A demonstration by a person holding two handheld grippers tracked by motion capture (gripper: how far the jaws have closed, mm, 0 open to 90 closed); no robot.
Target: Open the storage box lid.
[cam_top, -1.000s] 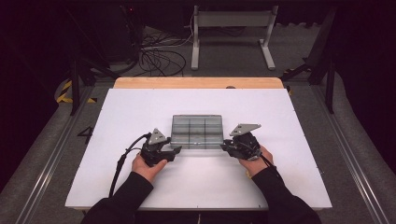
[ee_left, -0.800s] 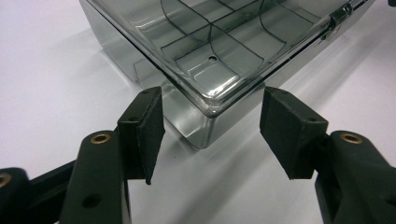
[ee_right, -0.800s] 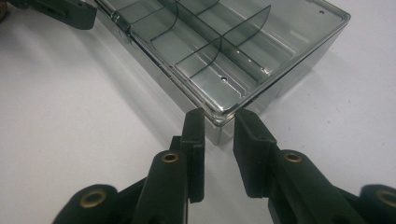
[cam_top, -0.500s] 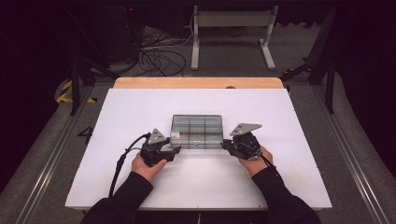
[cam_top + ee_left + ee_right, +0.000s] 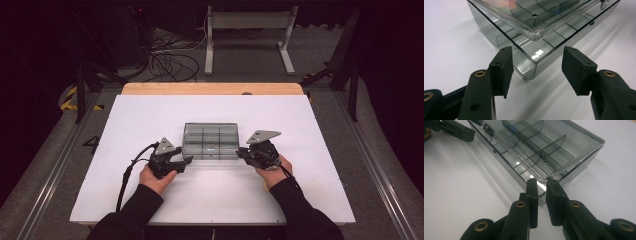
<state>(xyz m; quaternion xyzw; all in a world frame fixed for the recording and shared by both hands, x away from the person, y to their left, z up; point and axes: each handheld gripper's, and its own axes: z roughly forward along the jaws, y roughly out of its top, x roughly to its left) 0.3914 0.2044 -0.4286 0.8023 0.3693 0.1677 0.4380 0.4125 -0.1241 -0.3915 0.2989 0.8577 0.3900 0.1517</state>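
a clear box (image 5: 210,141) with inner dividers sits near the middle of the white table (image 5: 150,115), and i have a claw at each of its near corners.

my left claw (image 5: 186,161) points at the near left corner. in the left gripper view (image 5: 535,68) its jaws stand wide apart, one on each side of that corner, and neither pad touches the box. the lid (image 5: 534,15) sits a little above the base here, with its corner hanging over the base rim.

my right claw (image 5: 241,152) is at the near right corner. in the right gripper view (image 5: 542,195) the jaws are nearly together, with a narrow gap between them. their tips sit right at the corner, just under the lid's edge (image 5: 564,168). i cannot tell if they pinch anything there or just rest against it. the lid looks raised slightly off the base on this side too. the other claw's tip (image 5: 456,130) shows at the far corner of the box's front wall.

my hands (image 5: 156,179) hold both claws low over the table.
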